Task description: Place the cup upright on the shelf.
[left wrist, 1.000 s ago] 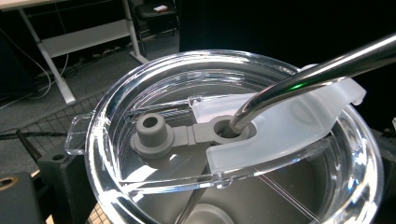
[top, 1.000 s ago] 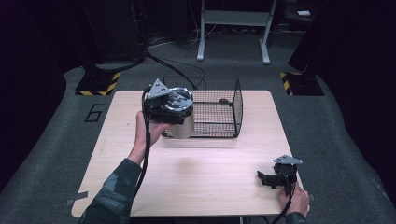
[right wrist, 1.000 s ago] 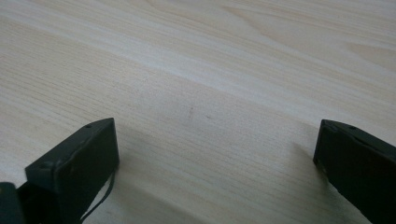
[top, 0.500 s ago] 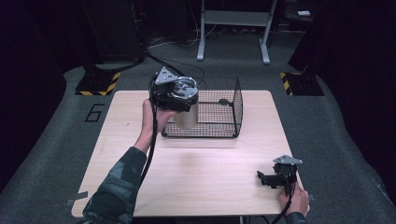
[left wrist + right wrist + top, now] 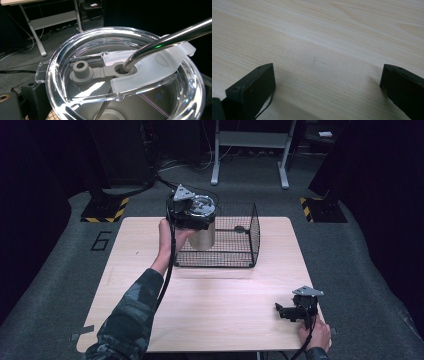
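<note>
- Left gripper (image 5: 192,215): raised above the far left part of the table (image 5: 210,320), clamped on a steel tumbler (image 5: 202,236); jaws hidden behind the cup in the high view, dark jaw block seen at the lower left of the left gripper view.
- Steel tumbler: held upright in the left gripper, carried at the near-left corner of the wire basket (image 5: 235,255), body showing just below the gripper; whether its base touches the basket floor cannot be told.
- Clear lid (image 5: 75,50): seated on the tumbler rim, directly ahead of the left gripper's camera; grey stopper (image 5: 81,71) at its centre, frosted flap (image 5: 150,72) to the right of that.
- Metal straw (image 5: 170,37): passing through the lid opening, slanting up and away to the right.
- Wire basket: black mesh, open at the top, standing on the table just right of the left gripper.
- Right gripper (image 5: 290,312): resting low on the table at its near right corner, well apart from the basket; jaws spread wide, nothing between them, bare wood grain (image 5: 319,50) ahead.
</note>
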The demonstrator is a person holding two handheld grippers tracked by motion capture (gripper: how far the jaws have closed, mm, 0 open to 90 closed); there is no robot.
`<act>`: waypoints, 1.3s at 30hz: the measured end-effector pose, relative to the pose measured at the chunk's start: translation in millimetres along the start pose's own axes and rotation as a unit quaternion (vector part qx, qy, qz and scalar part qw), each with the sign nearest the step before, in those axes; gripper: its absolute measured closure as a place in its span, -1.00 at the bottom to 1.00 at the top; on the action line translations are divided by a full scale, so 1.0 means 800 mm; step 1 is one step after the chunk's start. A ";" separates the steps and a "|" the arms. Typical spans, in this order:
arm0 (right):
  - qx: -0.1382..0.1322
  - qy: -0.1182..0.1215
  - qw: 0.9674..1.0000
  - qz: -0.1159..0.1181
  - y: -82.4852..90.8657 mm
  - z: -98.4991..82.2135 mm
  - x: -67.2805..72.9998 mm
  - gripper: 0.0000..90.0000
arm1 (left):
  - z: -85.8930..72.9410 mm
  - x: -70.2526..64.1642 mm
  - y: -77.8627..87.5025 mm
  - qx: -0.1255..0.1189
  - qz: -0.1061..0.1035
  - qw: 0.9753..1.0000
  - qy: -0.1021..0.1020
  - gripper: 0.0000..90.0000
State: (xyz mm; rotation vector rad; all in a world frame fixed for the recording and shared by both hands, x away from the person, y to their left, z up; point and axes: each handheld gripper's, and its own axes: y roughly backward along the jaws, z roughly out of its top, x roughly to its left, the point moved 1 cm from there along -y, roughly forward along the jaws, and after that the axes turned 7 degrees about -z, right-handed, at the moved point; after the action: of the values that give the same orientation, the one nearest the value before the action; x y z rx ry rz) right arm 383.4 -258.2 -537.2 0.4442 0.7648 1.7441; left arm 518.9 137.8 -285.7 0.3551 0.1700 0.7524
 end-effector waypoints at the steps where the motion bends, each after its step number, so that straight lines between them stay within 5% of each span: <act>1: 0.000 0.000 1.000 0.000 0.000 0.000 0.000 -1.00 | 0.000 0.001 -0.003 0.002 0.002 1.000 -0.001 -0.91; 17: 0.001 -0.005 1.000 -0.002 0.000 0.000 0.001 -1.00 | -0.009 0.001 -0.065 0.026 0.023 0.999 0.006 -0.91; 39: -0.001 -0.004 1.000 -0.002 0.000 0.000 0.000 -1.00 | -0.027 0.015 -0.107 0.033 0.060 0.997 0.023 -0.91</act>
State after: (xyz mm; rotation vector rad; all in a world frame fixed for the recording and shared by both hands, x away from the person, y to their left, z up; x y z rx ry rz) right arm 383.5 -257.8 -537.2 0.4473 0.7588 1.7377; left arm 576.3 93.8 -337.7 0.4140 0.2188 0.8760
